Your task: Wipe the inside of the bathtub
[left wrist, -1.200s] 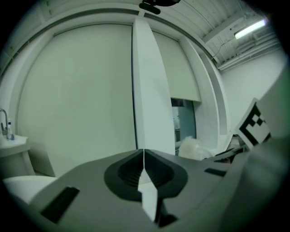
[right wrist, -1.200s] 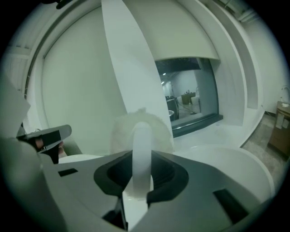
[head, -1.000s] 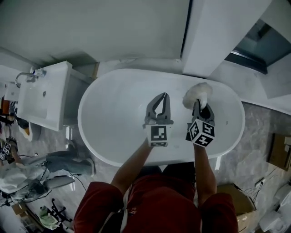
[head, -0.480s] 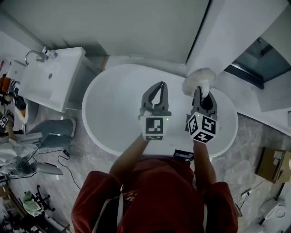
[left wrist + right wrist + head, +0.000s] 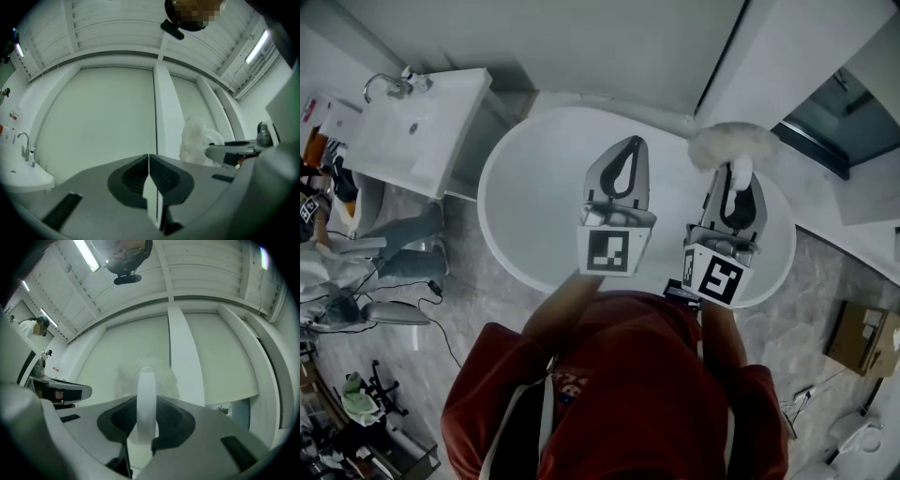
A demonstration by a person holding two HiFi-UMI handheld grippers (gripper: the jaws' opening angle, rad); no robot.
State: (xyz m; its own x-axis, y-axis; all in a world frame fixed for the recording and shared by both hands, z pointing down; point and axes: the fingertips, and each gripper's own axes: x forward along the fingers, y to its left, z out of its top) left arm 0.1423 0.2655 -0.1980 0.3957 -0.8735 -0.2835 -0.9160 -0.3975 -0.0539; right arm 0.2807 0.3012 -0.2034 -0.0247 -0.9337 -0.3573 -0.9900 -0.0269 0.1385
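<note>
The white oval bathtub [image 5: 520, 202] lies below both grippers in the head view. My left gripper [image 5: 632, 142] hangs over its middle, jaws shut with nothing between them [image 5: 149, 161]. Over the tub's right end, my right gripper [image 5: 739, 171] is shut on the white handle [image 5: 146, 401] of a fluffy white duster [image 5: 729, 145]. The duster's head sticks out past the jaws, near the tub's far rim. Both gripper views look up at the wall and ceiling, so neither shows the tub. The duster [image 5: 197, 139] also shows right of the left jaws.
A white washbasin [image 5: 417, 127] with a tap [image 5: 386, 86] stands left of the tub. A white wall pillar [image 5: 769, 56] rises behind the tub's right end. Clutter and cables lie on the floor at the left. A cardboard box [image 5: 860, 336] sits at the right.
Both grippers have risen toward the head camera and look larger. The duster has moved to the tub's far right rim. The head view has shifted, with the basin now higher up.
</note>
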